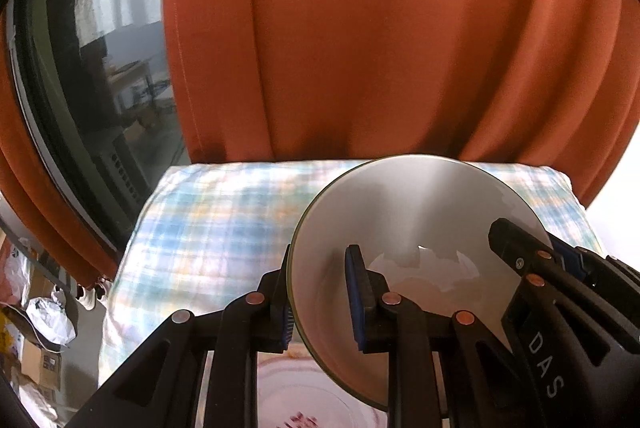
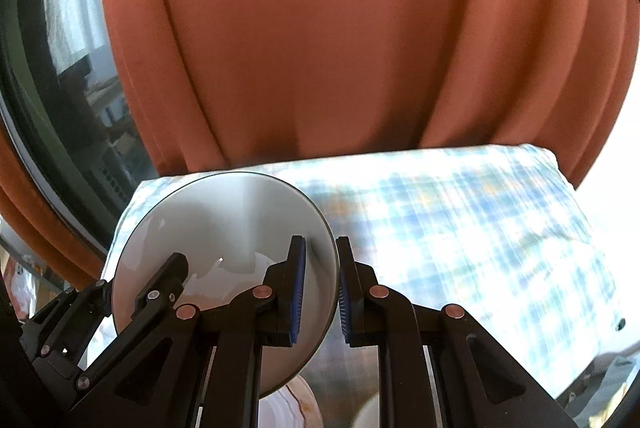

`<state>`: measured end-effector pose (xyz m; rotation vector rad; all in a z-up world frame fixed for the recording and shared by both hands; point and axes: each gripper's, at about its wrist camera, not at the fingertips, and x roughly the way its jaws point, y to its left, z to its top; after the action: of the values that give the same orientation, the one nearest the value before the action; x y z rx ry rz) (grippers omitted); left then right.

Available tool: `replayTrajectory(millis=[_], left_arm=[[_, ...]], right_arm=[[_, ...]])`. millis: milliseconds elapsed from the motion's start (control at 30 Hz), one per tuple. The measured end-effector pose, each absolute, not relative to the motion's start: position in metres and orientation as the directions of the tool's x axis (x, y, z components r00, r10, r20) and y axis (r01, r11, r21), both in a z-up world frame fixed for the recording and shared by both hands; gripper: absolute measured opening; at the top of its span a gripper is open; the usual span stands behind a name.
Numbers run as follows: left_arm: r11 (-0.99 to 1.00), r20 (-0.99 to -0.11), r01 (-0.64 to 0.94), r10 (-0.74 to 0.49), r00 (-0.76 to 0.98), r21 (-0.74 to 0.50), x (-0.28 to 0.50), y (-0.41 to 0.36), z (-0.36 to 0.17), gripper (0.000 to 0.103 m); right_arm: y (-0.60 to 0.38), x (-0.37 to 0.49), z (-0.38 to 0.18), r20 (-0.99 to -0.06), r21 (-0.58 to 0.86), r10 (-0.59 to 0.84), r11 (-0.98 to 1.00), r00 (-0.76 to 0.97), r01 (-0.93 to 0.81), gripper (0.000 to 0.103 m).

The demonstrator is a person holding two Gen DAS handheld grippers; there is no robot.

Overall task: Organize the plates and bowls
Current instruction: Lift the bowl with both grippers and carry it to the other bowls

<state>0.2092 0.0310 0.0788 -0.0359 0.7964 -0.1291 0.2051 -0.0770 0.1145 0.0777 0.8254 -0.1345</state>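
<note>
A grey-white bowl [image 1: 408,211] is held in the air above the table by both grippers. My left gripper [image 1: 320,296] straddles its left rim, one finger inside and one outside, with a gap beside the rim. My right gripper [image 2: 320,292] straddles the opposite rim of the same bowl [image 2: 240,224], pads close to the wall. The right gripper's fingers [image 1: 520,252] show in the left wrist view, and the left gripper's fingers [image 2: 160,284] show in the right wrist view. A patterned plate [image 1: 312,400] lies below the bowl.
A table with a blue checked cloth [image 1: 224,220] stretches ahead, also in the right wrist view [image 2: 460,220]. Orange curtains [image 1: 380,39] hang behind it, with a window [image 1: 104,75] at the left. Clutter and boxes [image 1: 44,332] lie on the floor at the left.
</note>
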Motion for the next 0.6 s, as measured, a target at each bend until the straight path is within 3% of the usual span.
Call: replayTrajectory(millis=[600], left_arm=[[0.991,-0.716,0.124,-0.128,0.687,-0.058,0.151,-0.053,0.072,0.020]], right_arm=[[-0.166,0.129,0.111,-0.731,0.039,-0.101,0.981,0.675,0.189,0.018]])
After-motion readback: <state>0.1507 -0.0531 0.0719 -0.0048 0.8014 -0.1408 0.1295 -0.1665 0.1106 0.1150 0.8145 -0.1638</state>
